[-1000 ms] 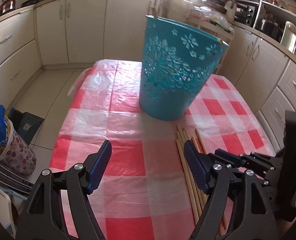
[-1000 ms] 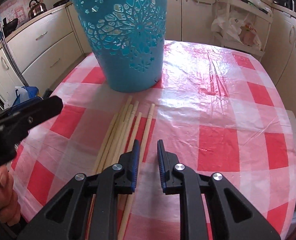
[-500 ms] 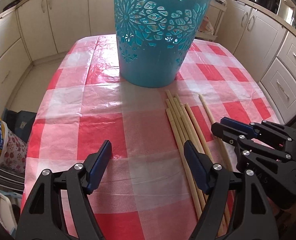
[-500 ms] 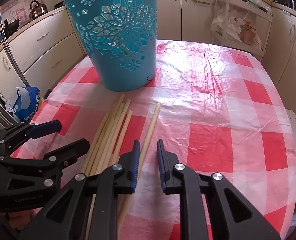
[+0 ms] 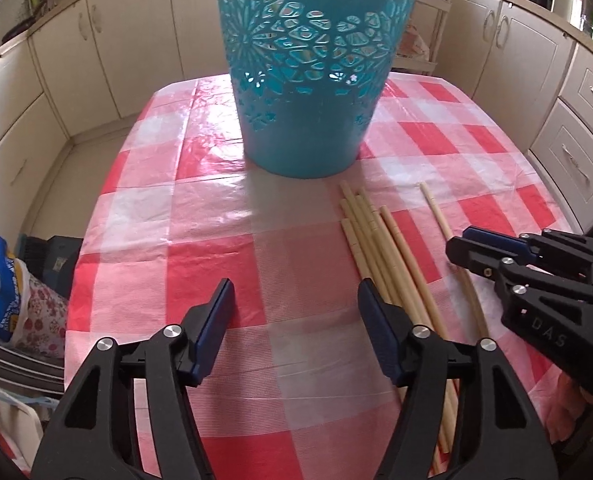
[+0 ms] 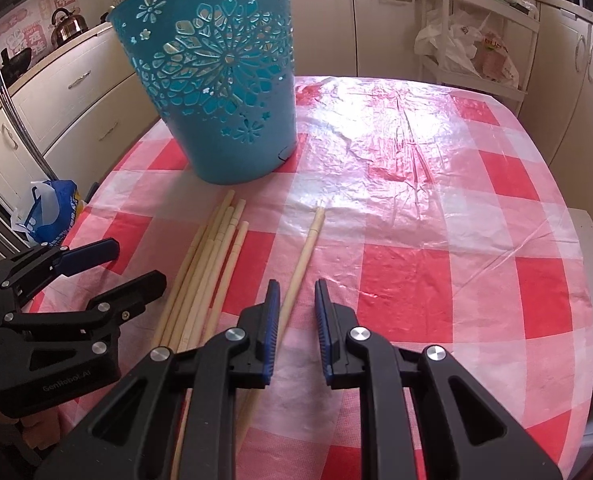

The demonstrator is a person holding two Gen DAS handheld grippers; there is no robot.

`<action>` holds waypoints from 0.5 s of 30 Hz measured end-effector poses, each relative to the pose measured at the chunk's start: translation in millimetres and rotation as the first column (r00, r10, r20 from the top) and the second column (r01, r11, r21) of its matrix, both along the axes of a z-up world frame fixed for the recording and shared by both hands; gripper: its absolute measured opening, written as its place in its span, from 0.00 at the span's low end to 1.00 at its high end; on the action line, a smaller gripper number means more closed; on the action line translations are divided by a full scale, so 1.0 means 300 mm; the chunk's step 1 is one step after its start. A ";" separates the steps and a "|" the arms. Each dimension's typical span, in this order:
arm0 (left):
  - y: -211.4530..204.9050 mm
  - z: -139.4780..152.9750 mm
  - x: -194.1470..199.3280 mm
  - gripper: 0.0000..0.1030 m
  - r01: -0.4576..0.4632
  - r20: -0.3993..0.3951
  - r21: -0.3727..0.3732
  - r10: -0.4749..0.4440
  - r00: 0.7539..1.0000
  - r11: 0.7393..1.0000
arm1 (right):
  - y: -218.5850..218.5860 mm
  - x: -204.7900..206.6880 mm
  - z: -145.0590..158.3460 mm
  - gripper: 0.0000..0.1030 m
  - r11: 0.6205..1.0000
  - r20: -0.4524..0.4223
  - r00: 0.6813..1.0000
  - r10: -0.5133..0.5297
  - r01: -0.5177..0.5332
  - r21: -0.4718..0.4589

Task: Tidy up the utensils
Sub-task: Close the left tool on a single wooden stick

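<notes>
A teal cut-out basket point(image 5: 308, 120) point(image 6: 224, 112) stands upright on the red-and-white checked tablecloth point(image 5: 216, 220). In front of it lies a bundle of several pale wooden chopsticks point(image 5: 376, 240) point(image 6: 212, 256), and a single chopstick point(image 5: 436, 212) point(image 6: 308, 240) lies apart to their right. My left gripper point(image 5: 296, 294) point(image 6: 136, 264) hovers just left of the bundle, its jaws closing with only cloth between them. My right gripper point(image 6: 297, 286) point(image 5: 456, 244) holds a narrow gap above the single chopstick, whose shaft runs under that gap; the pads do not press on it.
Cream kitchen cabinets point(image 5: 96, 60) ring the table. A blue and floral bag point(image 5: 0, 280) sits on the floor to the left. A white rack with plastic bags point(image 6: 468, 48) stands behind the table. A kettle point(image 6: 66, 26) is on the far counter.
My left gripper has dropped and moved in toward the table and basket, and its jaws have narrowed. The right gripper has stayed put with the same narrow gap.
</notes>
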State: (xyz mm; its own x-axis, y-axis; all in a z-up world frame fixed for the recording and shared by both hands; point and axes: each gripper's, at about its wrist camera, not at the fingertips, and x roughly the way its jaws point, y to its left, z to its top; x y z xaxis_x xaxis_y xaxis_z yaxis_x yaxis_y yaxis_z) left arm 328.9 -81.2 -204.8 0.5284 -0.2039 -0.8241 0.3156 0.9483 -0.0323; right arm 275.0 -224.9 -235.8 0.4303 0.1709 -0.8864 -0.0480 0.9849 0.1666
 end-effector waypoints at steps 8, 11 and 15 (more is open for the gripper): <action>-0.020 -0.002 -0.012 0.58 0.026 -0.010 -0.036 -0.027 1.000 0.999 | -0.009 -0.002 0.000 0.18 1.000 0.000 1.000 -0.004 0.004 0.018; -0.016 -0.004 -0.007 0.58 0.017 -0.010 -0.023 -0.018 1.000 1.000 | -0.011 -0.002 0.000 0.18 1.000 0.001 1.000 -0.002 0.002 0.020; -0.030 -0.006 -0.011 0.59 0.025 0.004 0.009 -0.025 1.000 1.000 | -0.010 -0.003 0.000 0.18 1.000 0.003 1.000 -0.002 0.002 0.020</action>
State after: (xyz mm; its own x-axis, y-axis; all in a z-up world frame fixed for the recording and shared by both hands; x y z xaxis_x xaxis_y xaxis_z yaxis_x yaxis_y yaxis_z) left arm 325.7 -90.3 -206.5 0.5264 -0.2095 -0.8240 0.3391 0.9405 -0.0224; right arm 274.2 -228.0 -235.8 0.4333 0.1875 -0.8815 -0.0467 0.9815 0.1859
